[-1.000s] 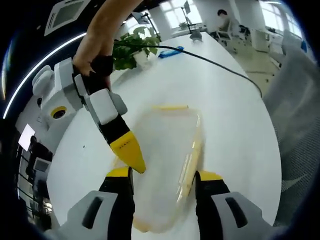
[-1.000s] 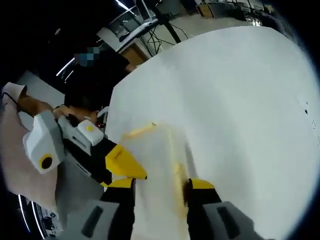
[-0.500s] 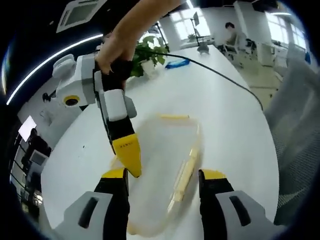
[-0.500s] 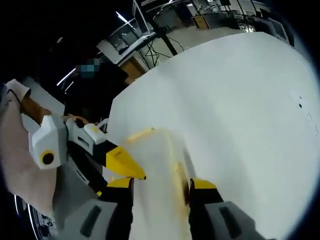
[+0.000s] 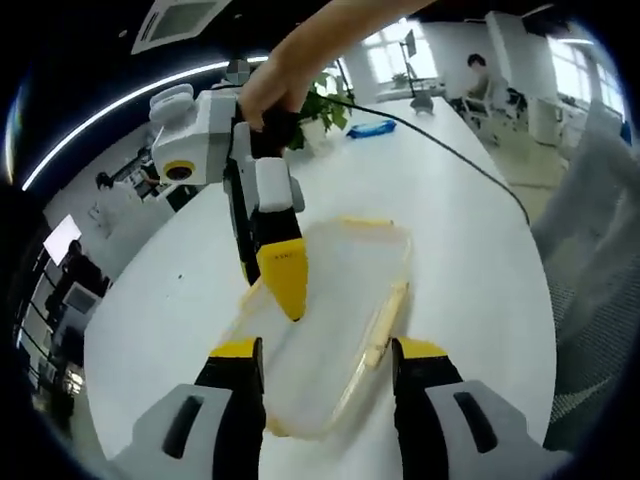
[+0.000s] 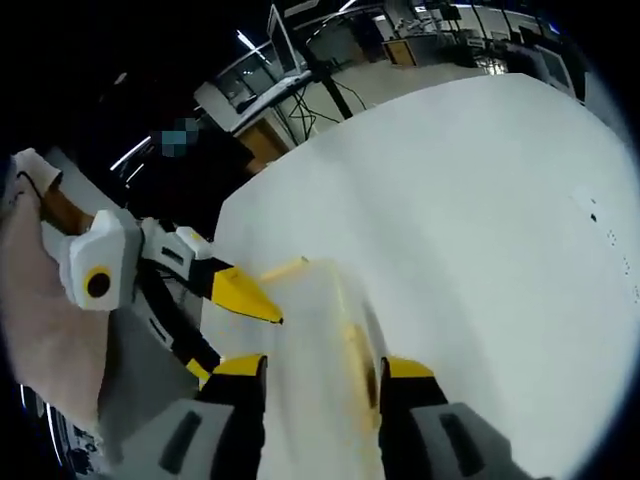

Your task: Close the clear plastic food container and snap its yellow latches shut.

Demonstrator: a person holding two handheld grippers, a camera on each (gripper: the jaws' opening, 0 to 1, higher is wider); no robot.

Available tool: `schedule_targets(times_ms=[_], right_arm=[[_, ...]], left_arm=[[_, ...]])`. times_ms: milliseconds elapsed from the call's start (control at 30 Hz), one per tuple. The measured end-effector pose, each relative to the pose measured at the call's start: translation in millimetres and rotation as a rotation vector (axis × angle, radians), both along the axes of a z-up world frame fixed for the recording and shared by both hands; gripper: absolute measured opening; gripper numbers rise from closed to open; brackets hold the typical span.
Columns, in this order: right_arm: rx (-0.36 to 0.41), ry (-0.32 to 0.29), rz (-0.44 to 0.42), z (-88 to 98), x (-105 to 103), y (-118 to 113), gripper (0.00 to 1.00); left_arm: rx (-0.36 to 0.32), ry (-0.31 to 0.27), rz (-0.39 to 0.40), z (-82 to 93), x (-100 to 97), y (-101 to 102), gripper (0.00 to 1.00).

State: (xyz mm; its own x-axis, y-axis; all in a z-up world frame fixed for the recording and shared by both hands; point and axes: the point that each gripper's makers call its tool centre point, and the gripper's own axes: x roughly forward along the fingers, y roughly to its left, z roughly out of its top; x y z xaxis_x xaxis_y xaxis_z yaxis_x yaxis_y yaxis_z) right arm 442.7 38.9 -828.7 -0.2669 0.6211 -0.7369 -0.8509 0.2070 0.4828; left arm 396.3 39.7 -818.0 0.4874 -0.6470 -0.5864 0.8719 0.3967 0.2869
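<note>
I see one white table (image 5: 470,240), and on it one clear container (image 5: 330,320), lying between my left gripper (image 5: 325,365)'s spread jaws. My right gripper (image 5: 283,285) has lifted off its rim, tips apparently together, nothing pinched. Three yellow latches show, one (image 5: 385,320) looking unsnapped: closing continues.
</note>
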Motion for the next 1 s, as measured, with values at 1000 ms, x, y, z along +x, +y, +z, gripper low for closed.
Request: schedule_targets(times_ms=[1000], right_arm=[[0.048, -0.095, -0.079, 5.7, 4.2, 0.0, 0.35]], left_arm=[[-0.014, 0.068, -0.056, 6.6, -9.2, -9.2, 0.37]])
